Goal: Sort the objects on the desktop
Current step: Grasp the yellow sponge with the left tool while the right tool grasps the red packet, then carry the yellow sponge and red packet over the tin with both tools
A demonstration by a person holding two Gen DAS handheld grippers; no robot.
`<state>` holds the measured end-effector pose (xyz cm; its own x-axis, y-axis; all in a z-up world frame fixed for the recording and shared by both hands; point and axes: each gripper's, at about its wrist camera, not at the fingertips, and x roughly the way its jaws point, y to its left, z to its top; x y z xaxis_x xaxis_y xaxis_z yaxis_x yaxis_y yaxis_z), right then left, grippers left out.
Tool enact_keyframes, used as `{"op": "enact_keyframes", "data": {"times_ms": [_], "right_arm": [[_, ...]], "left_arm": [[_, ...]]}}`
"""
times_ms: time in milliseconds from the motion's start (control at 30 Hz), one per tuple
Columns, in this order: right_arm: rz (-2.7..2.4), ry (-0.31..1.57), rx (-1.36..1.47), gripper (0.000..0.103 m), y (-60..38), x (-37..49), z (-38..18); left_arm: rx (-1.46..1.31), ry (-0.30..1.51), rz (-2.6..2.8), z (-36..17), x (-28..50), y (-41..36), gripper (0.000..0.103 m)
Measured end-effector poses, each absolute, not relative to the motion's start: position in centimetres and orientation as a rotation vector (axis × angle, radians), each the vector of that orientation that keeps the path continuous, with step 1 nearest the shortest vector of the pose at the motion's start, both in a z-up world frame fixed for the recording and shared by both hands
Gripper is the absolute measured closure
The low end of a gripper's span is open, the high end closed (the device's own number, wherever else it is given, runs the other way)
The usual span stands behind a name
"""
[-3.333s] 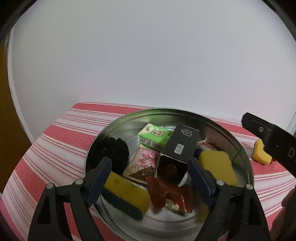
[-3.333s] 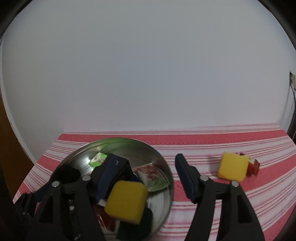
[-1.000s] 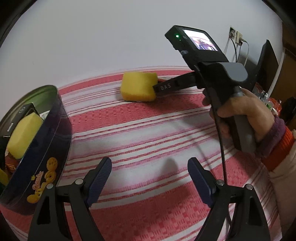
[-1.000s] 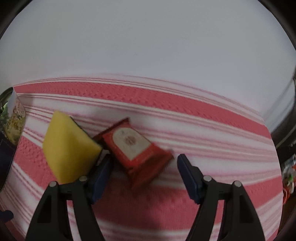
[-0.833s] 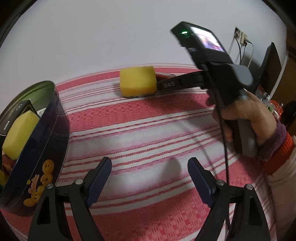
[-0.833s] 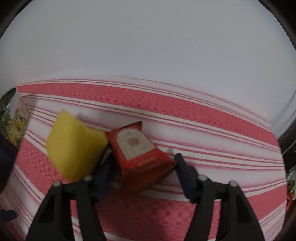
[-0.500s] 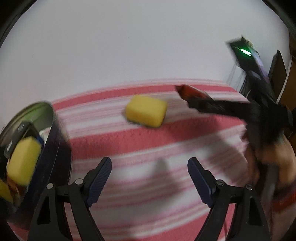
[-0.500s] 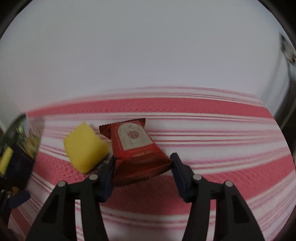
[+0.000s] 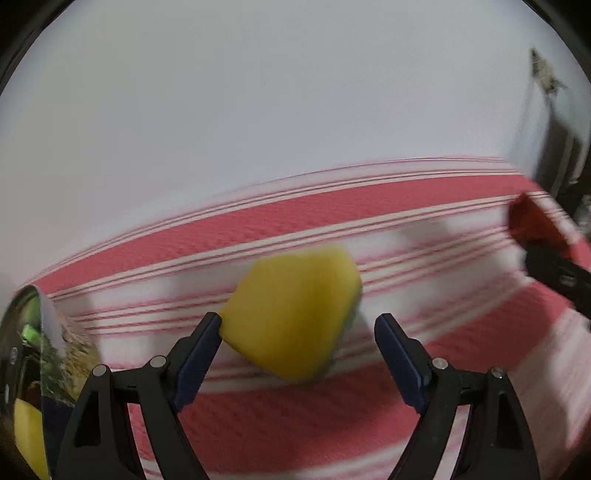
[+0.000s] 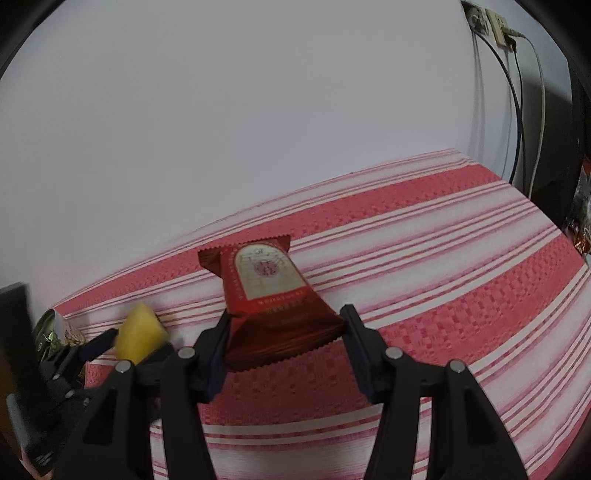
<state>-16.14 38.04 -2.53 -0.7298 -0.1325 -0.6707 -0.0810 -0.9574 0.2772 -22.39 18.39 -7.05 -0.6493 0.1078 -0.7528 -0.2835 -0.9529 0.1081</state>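
Observation:
A yellow sponge (image 9: 295, 310) lies on the red and white striped cloth between the fingers of my left gripper (image 9: 299, 332), which is open around it. The sponge also shows in the right wrist view (image 10: 140, 336), blurred, at the left. My right gripper (image 10: 284, 332) is shut on a red snack packet (image 10: 273, 291) and holds it above the cloth. The packet shows at the right edge of the left wrist view (image 9: 532, 225). The round metal tin (image 9: 48, 354) with several sorted items stands at the far left.
A white wall runs along the back of the table. Cables and a wall socket (image 10: 495, 26) are at the upper right. Dark furniture (image 10: 554, 147) stands past the table's right end. The striped cloth (image 10: 461, 295) covers the table.
My left gripper has swung from the tin to the yellow sponge and closed in around it. My right gripper has closed on the red packet and lifted it away to the right.

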Motion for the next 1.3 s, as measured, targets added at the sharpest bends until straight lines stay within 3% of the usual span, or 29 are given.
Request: {"op": "enact_keyframes", "data": {"times_ms": [33,100,233,433,867,1300], "right_arm": [[-2.864,-0.443,1.143,0.047,37.9,-16.3,-2.4],[-2.878,-0.408,1.132,0.047,37.8,-16.0,-2.2],[-2.923,-0.331,1.111,0.047,36.0,-15.7,-1.9],[-3.024,-0.242,1.066,0.047,34.6,-15.0,-1.5],[-3.195,-0.028,0.861,0.047,31.6,-12.9,0.4],[-3.286,0.052,0.813,0.047,29.5,-9.9,-0.5]], "left_arm": [[-1.233,0.315,2.652,-7.4,-22.8,18.2,0.017],[-1.239,0.252,2.64,-7.3,-23.1,17.5,0.028],[-1.238,0.156,2.67,-6.9,-23.1,15.9,0.072],[-1.051,-0.021,2.652,-4.9,-20.0,13.5,0.072],[-0.651,0.101,2.715,-1.3,-9.5,12.2,0.072],[-0.609,0.132,2.716,-0.3,-8.9,11.9,0.072]]}}
